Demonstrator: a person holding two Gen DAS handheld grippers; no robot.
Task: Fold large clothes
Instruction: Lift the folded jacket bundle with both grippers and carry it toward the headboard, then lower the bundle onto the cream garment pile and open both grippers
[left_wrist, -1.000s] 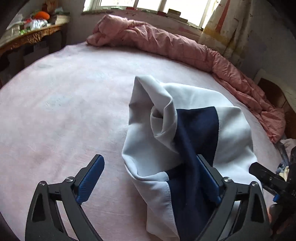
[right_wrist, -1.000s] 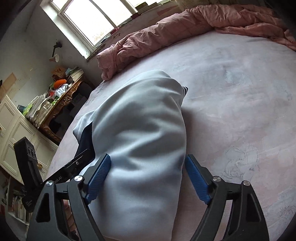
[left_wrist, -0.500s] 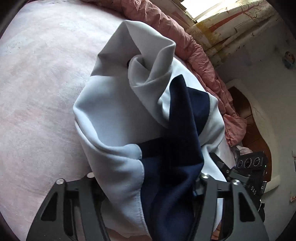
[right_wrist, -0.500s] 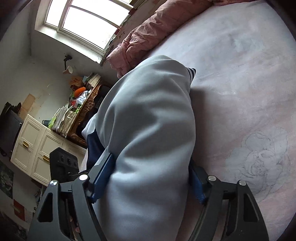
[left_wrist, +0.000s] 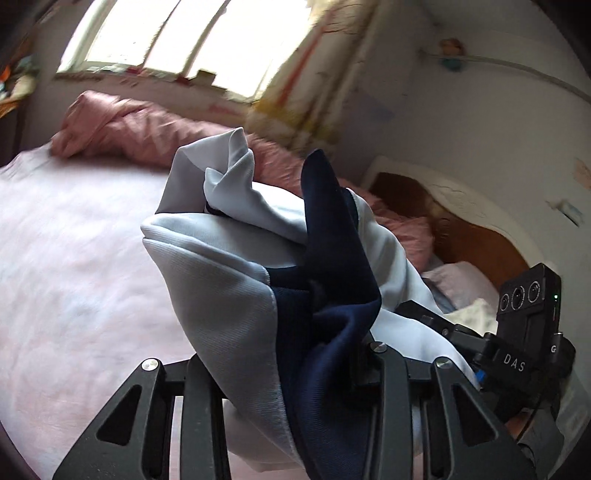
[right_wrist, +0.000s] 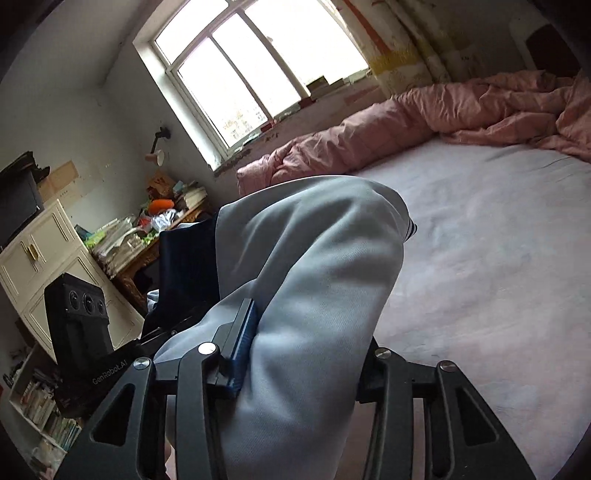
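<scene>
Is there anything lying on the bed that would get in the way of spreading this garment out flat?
Nothing visible does. The sheet ahead of the garment is bare; the pink quilt is bunched along the far edge.

Lettering on the two handheld grippers

The right gripper (left_wrist: 513, 363) reads "DAS" in white, with a lone "G" beside; the left gripper (right_wrist: 109, 373) reads "GenRobot.AI".

Garment up between my two tongs, over the bed.
I see the garment (left_wrist: 229, 295) above the bed (right_wrist: 498, 258); quilt (right_wrist: 424, 118) behind it, under the window (right_wrist: 251, 62).
</scene>
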